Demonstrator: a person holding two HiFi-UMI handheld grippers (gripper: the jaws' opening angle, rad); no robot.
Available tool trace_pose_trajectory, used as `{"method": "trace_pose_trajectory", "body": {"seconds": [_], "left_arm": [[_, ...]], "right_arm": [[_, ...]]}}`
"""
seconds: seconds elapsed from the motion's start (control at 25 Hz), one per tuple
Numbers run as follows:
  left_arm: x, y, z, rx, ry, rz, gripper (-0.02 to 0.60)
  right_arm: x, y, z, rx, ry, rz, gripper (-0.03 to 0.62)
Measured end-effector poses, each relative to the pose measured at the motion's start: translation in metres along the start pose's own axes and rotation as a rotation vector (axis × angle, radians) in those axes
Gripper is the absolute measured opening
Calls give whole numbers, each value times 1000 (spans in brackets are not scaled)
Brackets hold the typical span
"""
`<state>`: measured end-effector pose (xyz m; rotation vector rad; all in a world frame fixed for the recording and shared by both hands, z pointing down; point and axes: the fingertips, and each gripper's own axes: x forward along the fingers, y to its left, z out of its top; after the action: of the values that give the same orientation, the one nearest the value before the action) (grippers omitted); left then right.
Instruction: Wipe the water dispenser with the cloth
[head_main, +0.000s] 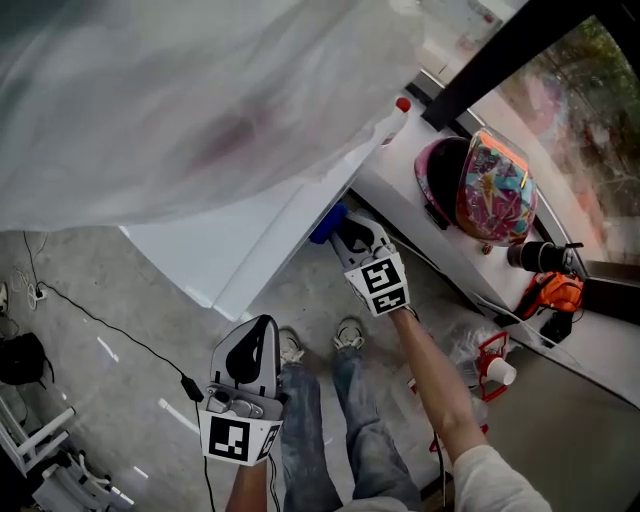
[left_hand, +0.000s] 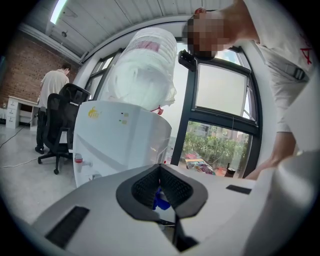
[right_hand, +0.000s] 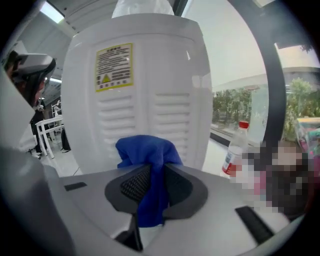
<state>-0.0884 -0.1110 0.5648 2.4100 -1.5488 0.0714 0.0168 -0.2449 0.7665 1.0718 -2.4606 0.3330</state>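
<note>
Holding cloth (right_hand: 145, 150) at water dispenser (right_hand: 150, 75): right gripper (right_hand: 154, 170) clamped on it | left gripper (left_hand: 160, 172) closed, empty | risk: rubbing may drag cloth free

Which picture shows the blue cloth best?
The right gripper view: the blue cloth sits big, pinched in the right hand-held gripper. The head view shows only a blue corner; the left gripper view, a blue speck.

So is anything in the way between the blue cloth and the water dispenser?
No, nothing visible. The right gripper is shut on the blue cloth, and the white back of the water dispenser stands straight ahead of it. The plastic bottle is off to the side.
</note>
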Motion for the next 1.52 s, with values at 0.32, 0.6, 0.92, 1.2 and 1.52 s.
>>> {"method": "trace_pose_trajectory", "body": {"seconds": [0.32,0.6,0.92,1.2,1.52], "left_arm": [[3,2,3,18,12,3,11],[6,-2,10,33,8,-6,11],[-10,-17,57,62,-10,-12,11],[-8,-26,133,119,-78,29,11],[-38,-47,220,101,-93,73,11]], "right_arm": [[-5,-98,21,52,-21,-159,86],[-18,-88,20,65,-32,-156,86],[-89,-32,82,80,-121,-121,86],[-171,-14,203,69,-276,-109,87],[-262,33,331,47,-380,-77,87]]}}
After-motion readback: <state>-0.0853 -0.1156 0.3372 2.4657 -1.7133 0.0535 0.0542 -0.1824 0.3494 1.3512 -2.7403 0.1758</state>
